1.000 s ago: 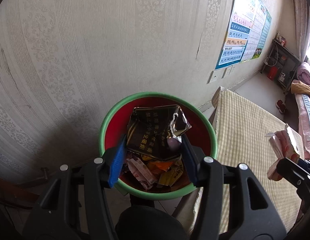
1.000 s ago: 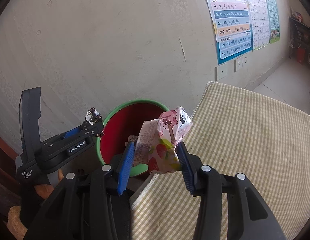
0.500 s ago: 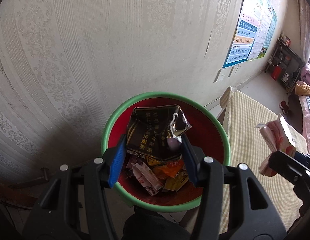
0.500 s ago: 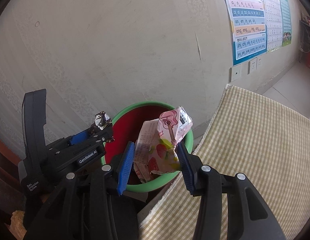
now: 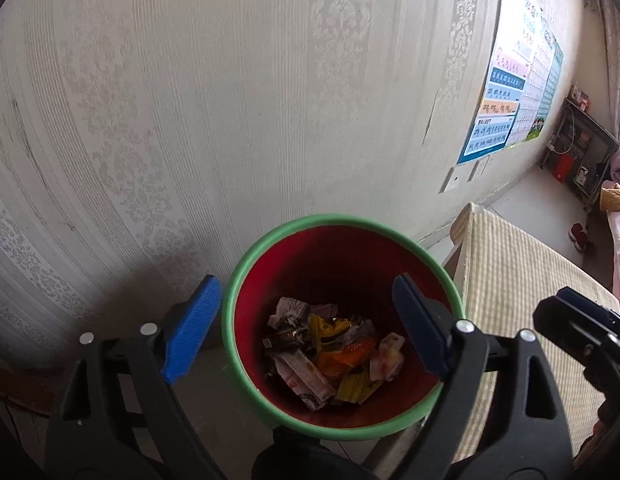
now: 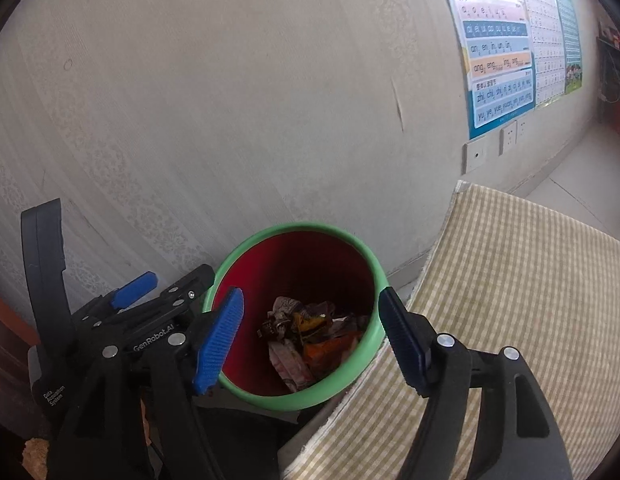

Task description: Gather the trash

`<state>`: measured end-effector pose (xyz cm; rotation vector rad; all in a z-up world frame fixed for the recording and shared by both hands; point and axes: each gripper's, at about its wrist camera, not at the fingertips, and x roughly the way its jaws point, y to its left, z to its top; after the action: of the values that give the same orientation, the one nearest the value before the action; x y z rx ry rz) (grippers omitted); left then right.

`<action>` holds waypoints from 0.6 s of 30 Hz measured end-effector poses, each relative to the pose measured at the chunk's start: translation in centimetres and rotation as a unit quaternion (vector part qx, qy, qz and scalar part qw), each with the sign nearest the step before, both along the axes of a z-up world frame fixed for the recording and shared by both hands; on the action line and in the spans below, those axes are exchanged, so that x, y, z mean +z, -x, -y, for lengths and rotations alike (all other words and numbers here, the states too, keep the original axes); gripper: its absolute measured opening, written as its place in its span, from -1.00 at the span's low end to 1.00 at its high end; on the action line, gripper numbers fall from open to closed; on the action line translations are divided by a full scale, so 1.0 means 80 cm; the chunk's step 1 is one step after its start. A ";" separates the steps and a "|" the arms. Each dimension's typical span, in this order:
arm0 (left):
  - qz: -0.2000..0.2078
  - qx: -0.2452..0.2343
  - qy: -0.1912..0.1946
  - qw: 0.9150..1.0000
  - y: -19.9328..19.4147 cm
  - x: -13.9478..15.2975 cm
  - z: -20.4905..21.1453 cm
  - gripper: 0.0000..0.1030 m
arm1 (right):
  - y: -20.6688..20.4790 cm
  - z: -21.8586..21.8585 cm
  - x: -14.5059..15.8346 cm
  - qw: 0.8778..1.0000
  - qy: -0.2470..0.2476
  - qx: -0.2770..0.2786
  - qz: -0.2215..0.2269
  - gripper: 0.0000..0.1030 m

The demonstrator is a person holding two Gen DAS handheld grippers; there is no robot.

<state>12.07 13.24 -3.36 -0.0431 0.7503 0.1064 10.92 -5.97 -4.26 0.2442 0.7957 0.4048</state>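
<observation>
**Both wrappers dropped – fingers apart over the bin**

Landmark = round red plastic bin w/ green rim [image 5: 233, 300], standing against the wall, just beside the tabletop edge.

Nearest: left gripper [image 5: 305, 322] hangs above the bin, pointing down into it. Its blue-padded fingers [image 5: 189, 328] stand wide apart, roughly the bin mouth's width, nothing between them. Prob. held there so anything let go falls straight inside, not over the rim. Right gripper [image 6: 312, 330] sits on the bin's tabletop side, also aimed down into the mouth; fingers apart w/ nothing between them, the right-hand one just over the green rim. In its view the left gripper's black body lies on the bin's far-from-tabletop side.

Inside the bin: heap of crumpled snack wrappers, orange, yellow, pink and silver [image 5: 330, 356], lying on the bottom. That's where the trash is now.

Beside the bin: tabletop covered in yellow-green checked cloth [image 6: 510, 280]; no trash seen on the visible part. Behind the bin: pale patterned wallpaper wall [image 5: 229, 100], w/ blue-bordered pinyin wall chart [image 6: 498, 60] further along.

Vs earlier: left fingers were clamped on a dark foil-lined packet, right on a pink-and-white packet w/ fruit print. Both sets have just been opening; both packets gone from the fingers, prob. now in the heap, tho I can't pick either out for sure. Right gripper has come closer over the bin.
</observation>
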 end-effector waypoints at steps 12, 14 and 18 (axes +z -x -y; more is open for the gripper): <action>0.156 -0.048 -0.013 0.987 0.086 0.140 0.120 0.90 | 0.140 0.147 0.112 0.970 0.034 -0.175 0.168 0.87; 0.166 -0.055 -0.015 0.984 0.104 0.152 0.142 0.90 | 0.157 0.162 0.121 0.961 0.071 -0.203 0.172 0.87; 0.176 -0.084 -0.025 0.981 0.129 0.170 0.181 0.90 | 0.193 0.188 0.128 0.952 0.082 -0.228 0.186 0.87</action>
<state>1.78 -1.21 10.27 0.0481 0.3953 -0.0439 -4.49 -20.97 5.98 0.1806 0.3786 -0.0558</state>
